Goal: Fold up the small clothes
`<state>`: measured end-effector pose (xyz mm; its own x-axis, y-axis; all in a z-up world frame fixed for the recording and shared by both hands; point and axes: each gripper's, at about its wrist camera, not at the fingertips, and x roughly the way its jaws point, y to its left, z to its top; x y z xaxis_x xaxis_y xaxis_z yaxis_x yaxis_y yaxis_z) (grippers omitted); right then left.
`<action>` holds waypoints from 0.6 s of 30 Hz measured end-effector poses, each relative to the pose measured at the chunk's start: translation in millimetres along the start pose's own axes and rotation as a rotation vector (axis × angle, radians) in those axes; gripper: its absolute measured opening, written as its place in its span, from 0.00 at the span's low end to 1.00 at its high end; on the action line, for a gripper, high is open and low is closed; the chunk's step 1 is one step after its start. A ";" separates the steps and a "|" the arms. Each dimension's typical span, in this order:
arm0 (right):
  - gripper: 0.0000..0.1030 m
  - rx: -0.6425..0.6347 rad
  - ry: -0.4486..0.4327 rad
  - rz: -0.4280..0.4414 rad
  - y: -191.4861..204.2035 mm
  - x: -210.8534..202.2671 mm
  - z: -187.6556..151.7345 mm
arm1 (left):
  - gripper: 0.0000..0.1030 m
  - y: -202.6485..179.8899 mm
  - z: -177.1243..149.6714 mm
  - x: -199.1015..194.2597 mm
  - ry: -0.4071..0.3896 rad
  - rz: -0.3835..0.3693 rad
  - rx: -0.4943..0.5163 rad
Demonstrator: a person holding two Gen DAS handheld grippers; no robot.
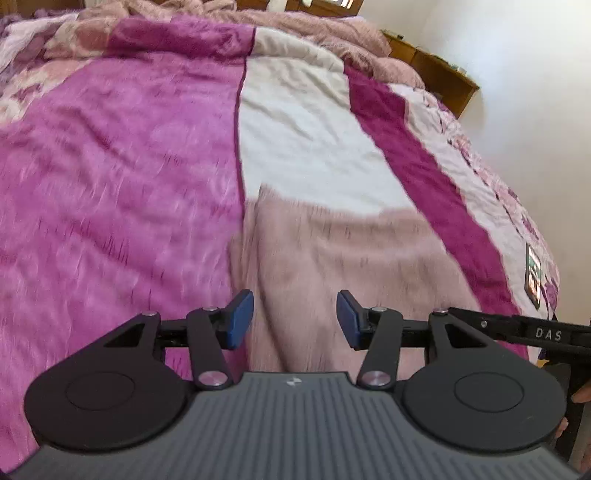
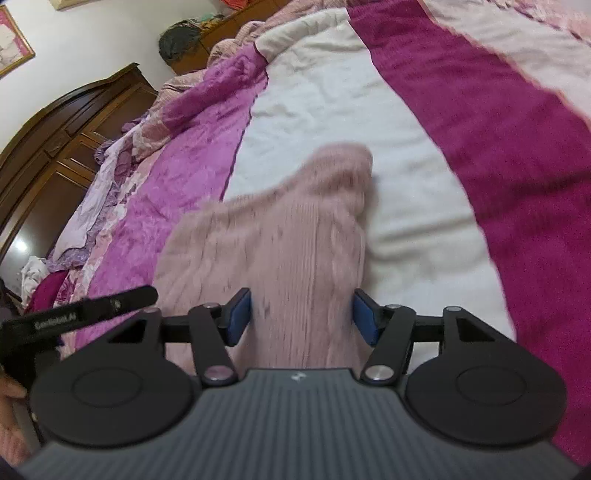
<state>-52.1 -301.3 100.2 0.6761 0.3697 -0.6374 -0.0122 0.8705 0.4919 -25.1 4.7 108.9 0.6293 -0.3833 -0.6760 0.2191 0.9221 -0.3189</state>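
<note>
A pale pink knitted garment [image 1: 332,266] lies on the bed, spread over the white stripe of the bedcover. In the right wrist view the garment [image 2: 288,236] reaches away from me, one narrow part ending at the far end. My left gripper [image 1: 295,319] is open, its blue pads apart just above the garment's near part, holding nothing. My right gripper [image 2: 301,317] is open too, its pads either side of the knit fabric without closing on it. Both views are motion-blurred.
The bedcover has a magenta stripe [image 1: 110,177], a white stripe [image 1: 303,140] and a dark magenta band [image 2: 498,140]. A crumpled pink blanket [image 1: 325,33] lies at the bed's head. A dark wooden wardrobe [image 2: 55,136] stands at the left. A small picture card [image 1: 533,280] lies near the bed's right edge.
</note>
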 end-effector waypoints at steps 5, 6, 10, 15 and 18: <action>0.62 0.082 -0.024 0.012 -15.7 22.1 35.2 | 0.54 2.3 25.5 40.2 0.032 0.011 -0.026; 0.63 0.093 -0.003 0.013 -18.9 31.9 39.3 | 0.54 1.6 28.1 48.1 0.038 0.026 -0.018; 0.42 0.100 0.072 0.076 -27.4 73.1 43.7 | 0.47 -4.1 31.0 71.6 0.029 0.090 0.037; 0.35 -0.018 0.002 0.025 -22.5 88.3 44.1 | 0.47 0.0 28.9 92.1 0.009 0.172 0.090; 0.37 0.032 0.009 0.033 -29.0 92.6 45.7 | 0.50 5.7 32.0 97.9 0.027 0.162 0.071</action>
<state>44.5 -307.2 54.0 0.6688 0.4008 -0.6261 -0.0106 0.8472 0.5311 61.6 -25.9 62.2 0.6405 -0.2300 -0.7327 0.1696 0.9729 -0.1572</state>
